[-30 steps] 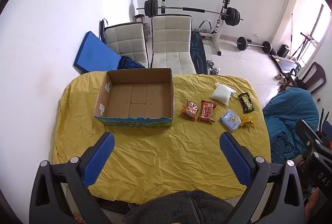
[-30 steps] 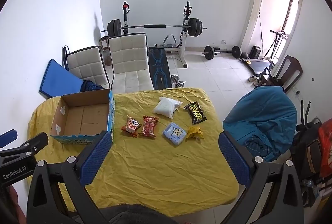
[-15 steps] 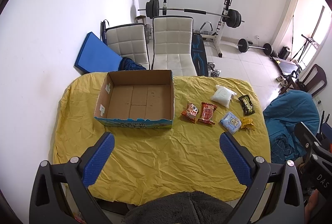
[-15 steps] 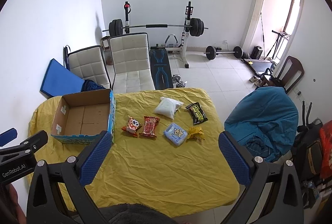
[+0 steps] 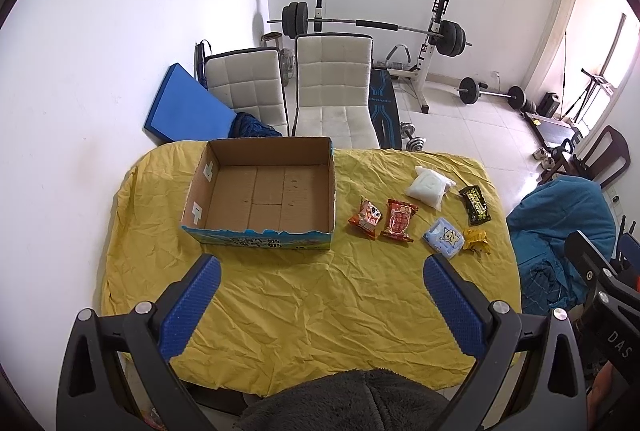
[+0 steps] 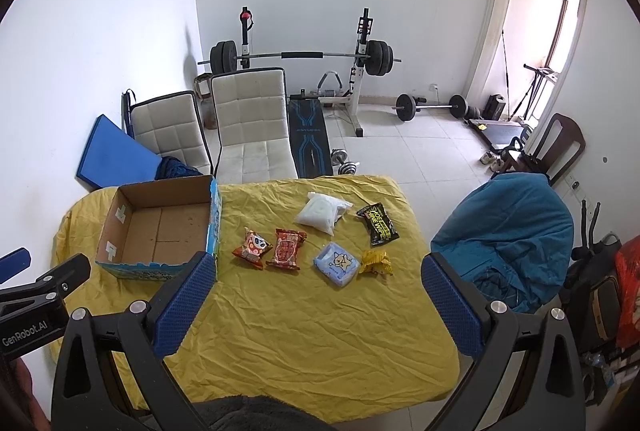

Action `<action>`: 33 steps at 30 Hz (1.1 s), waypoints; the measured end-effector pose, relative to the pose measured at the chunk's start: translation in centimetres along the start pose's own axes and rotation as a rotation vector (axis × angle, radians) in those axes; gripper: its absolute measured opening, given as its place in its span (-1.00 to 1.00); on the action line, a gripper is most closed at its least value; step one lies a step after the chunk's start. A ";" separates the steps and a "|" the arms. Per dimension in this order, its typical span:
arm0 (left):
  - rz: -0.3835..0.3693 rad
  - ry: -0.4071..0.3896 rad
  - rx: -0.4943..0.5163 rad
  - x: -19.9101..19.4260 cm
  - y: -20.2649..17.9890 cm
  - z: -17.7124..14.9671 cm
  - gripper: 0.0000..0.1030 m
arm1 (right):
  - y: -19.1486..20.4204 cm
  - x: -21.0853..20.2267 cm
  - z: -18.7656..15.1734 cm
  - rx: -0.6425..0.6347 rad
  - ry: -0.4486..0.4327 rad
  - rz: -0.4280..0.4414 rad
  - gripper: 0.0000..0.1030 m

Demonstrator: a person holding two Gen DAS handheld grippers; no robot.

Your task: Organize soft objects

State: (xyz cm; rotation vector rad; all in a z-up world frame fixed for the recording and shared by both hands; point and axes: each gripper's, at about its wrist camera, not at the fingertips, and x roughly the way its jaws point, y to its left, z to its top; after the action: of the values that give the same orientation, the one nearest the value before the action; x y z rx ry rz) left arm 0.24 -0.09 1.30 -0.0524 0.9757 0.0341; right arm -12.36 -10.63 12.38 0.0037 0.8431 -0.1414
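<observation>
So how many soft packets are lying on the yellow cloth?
6, all right of the cardboard box: orange snack bag, red snack pack, blue tissue pack, yellow wrapper, white pouch, black wipes packet. The box looks empty.

Domestic room used as a home gym. Evidence: barbell rack with bench against the white wall, dumbbells on tiled floor, two padded chairs, table under yellow cloth, doorway.

The left gripper is cut off by the picture's edge. Words on the black packet are too small to read.
</observation>
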 end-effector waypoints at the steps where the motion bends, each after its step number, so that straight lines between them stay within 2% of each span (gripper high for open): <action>1: 0.003 0.000 -0.001 0.0 0.0 -0.1 1.00 | -0.1 0.0 0.1 -0.002 -0.003 0.000 1.00; 33: 0.006 -0.011 -0.012 0.2 0.0 -0.5 1.00 | 0.1 0.1 0.5 -0.015 -0.015 0.010 1.00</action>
State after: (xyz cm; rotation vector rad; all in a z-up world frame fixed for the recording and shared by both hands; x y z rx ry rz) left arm -0.04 -0.08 0.88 -0.0606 0.9648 0.0460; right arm -11.95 -10.58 12.64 -0.0070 0.8287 -0.1253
